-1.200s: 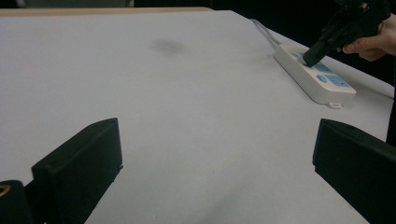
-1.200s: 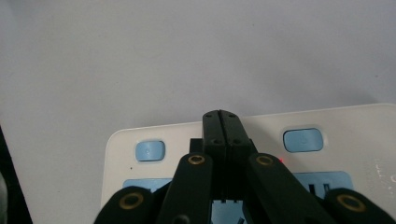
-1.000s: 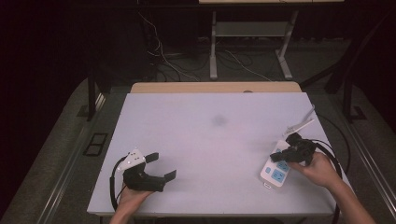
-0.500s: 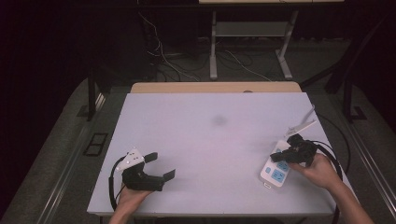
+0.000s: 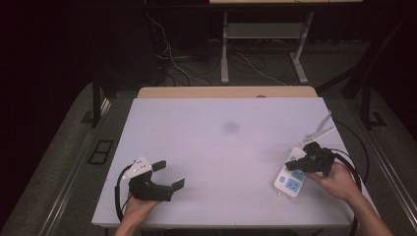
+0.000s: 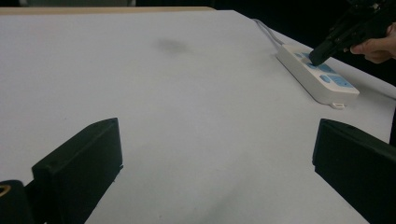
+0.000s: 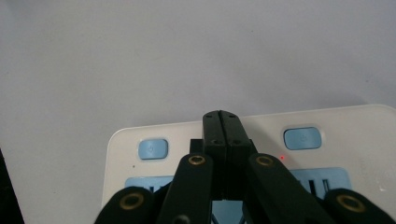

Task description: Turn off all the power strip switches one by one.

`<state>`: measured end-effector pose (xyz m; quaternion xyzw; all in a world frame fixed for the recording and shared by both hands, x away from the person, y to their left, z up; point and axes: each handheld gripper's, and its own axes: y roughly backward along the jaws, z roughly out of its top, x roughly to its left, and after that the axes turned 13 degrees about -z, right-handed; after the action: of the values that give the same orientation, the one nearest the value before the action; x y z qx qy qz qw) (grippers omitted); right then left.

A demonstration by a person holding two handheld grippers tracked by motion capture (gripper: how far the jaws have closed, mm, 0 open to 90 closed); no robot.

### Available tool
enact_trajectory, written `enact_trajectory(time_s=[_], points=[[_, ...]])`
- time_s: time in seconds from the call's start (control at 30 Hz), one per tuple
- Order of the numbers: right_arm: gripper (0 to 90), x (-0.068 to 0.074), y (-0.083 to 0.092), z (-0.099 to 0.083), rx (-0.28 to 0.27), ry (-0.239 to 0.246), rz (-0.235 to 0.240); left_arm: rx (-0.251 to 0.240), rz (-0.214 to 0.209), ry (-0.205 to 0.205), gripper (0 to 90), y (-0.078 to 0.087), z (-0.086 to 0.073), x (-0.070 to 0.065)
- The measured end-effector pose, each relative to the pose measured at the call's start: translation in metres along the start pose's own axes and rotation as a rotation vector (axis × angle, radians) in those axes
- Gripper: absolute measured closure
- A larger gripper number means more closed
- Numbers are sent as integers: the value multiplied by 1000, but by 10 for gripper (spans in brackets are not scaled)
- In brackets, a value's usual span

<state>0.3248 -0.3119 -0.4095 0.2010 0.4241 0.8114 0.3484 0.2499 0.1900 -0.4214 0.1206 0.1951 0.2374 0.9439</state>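
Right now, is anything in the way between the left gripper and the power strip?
Nothing visible. From the left gripper, open, bare white table runs to the power strip. The right gripper, jaws shut, is already touching its top.

The worktop (image 5: 216,142) is plain white, with one faint grey smudge (image 5: 229,127) toward its far side and a tan wooden strip (image 5: 226,92) along the far edge. The power strip (image 5: 291,176) is white with light blue socket panels and light blue switch buttons (image 7: 153,149); a tiny red light (image 7: 282,157) glows beside one button. Its cable (image 5: 319,129) is white. Both claws are black: the left claw (image 5: 168,174) carries a pale grey plate on top, and the right claw (image 7: 221,122) shows brass-coloured rivets (ringed in black) along its links. The floor (image 5: 59,162) around is dark grey.
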Motion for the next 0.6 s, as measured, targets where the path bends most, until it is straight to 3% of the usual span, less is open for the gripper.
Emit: enact_trajectory(time_s=[0.3, 0.6], points=[[900, -1, 12, -2, -44, -24, 15, -3, 0, 1, 0, 0, 0, 0], [900, -8, 24, 3, -52, -31, 8, -2, 1, 3, 0, 0, 0, 0]])
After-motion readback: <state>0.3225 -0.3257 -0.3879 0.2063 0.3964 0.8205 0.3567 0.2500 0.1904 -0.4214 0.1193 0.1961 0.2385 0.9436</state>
